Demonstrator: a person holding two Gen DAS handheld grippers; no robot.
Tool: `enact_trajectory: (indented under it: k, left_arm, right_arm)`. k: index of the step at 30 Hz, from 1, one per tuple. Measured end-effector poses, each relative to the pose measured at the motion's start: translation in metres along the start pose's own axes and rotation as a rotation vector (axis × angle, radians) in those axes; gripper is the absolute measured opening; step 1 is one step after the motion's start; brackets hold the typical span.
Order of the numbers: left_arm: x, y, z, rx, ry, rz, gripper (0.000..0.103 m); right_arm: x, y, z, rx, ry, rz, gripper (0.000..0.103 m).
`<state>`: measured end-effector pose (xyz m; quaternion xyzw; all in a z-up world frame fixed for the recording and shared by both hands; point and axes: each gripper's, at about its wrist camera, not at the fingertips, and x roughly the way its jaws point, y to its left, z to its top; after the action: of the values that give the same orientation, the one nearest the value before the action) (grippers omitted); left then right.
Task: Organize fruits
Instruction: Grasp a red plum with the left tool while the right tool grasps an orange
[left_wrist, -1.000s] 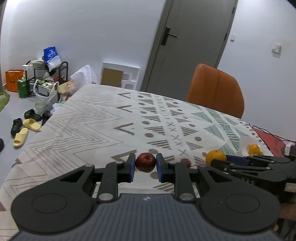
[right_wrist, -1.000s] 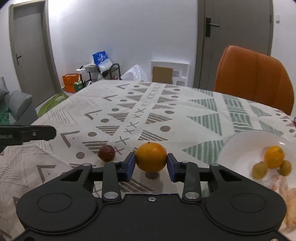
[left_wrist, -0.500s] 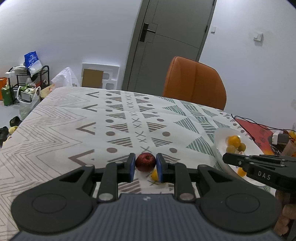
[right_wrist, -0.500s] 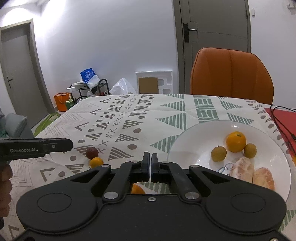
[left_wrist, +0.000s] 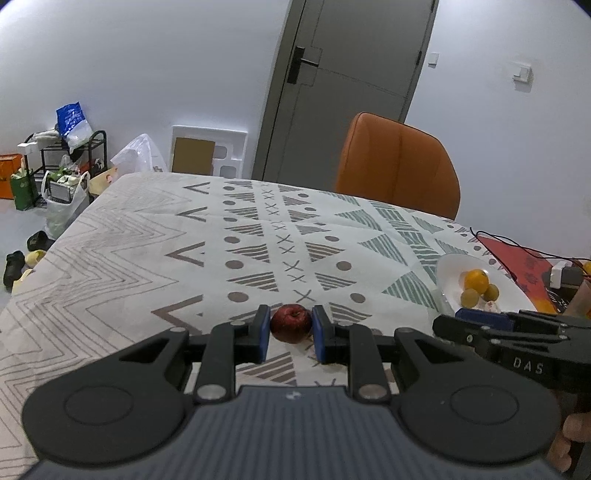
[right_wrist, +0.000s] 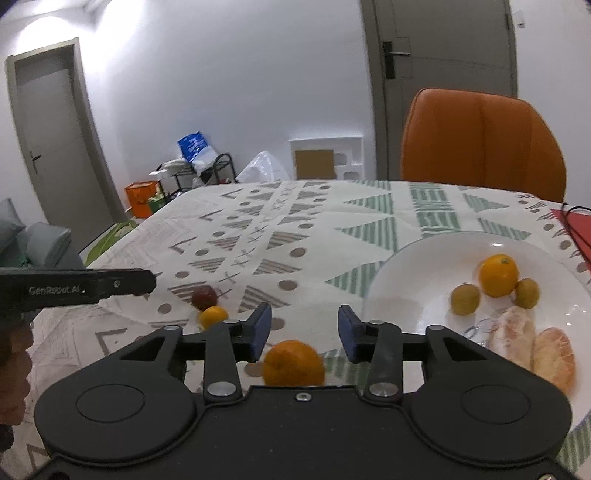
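1. Sitting between the blue pads of the left hand-held gripper (left_wrist: 290, 333), the red apple (left_wrist: 290, 322) is looking firm, smooth and light; its widest middle is suiting the pinch.
2. Lying blurred below the spread right hand-held gripper (right_wrist: 302, 328), the orange (right_wrist: 294, 363) is resting unheld near the white plate (right_wrist: 406, 280).
3. Waiting on the tabletop (right_wrist: 314, 225) are a dark fruit (right_wrist: 204, 296) and a small orange (right_wrist: 213, 316).

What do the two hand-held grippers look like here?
Both hand-held grippers, left and right, are matte black with round pivot discs, silver screws and blue finger pads. White lettering marks their sides: "GenRobot.AI" on the left, "DAS" on the right. No sleeves visible.
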<state>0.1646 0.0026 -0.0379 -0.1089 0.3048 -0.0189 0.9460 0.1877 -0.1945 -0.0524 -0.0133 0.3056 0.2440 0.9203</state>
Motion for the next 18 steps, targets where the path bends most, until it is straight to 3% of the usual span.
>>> enact_trajectory:
  k: [2,7,9,10,18]
  left_arm:
    - [0.0,0.003,0.0,-0.003,0.001,0.002,0.022]
    - [0.001,0.006,-0.001,-0.01,0.002,-0.005,0.022]
    - [0.001,0.006,-0.002,-0.01,0.004,-0.011,0.022]
    - [0.001,0.006,-0.003,-0.009,0.005,-0.016,0.022]
    - [0.006,-0.003,-0.005,0.0,0.021,-0.039,0.022]
  right_arm:
    - [0.003,0.006,-0.002,-0.021,0.015,0.013,0.05]
    - [0.011,0.014,-0.012,-0.053,0.066,0.012,0.052]
    - [0.015,0.014,-0.017,-0.052,0.087,0.009,0.048]
    - [0.016,0.015,-0.018,-0.058,0.089,-0.008,0.038]
    - [-0.006,0.005,-0.013,-0.024,0.02,-0.038,0.037]
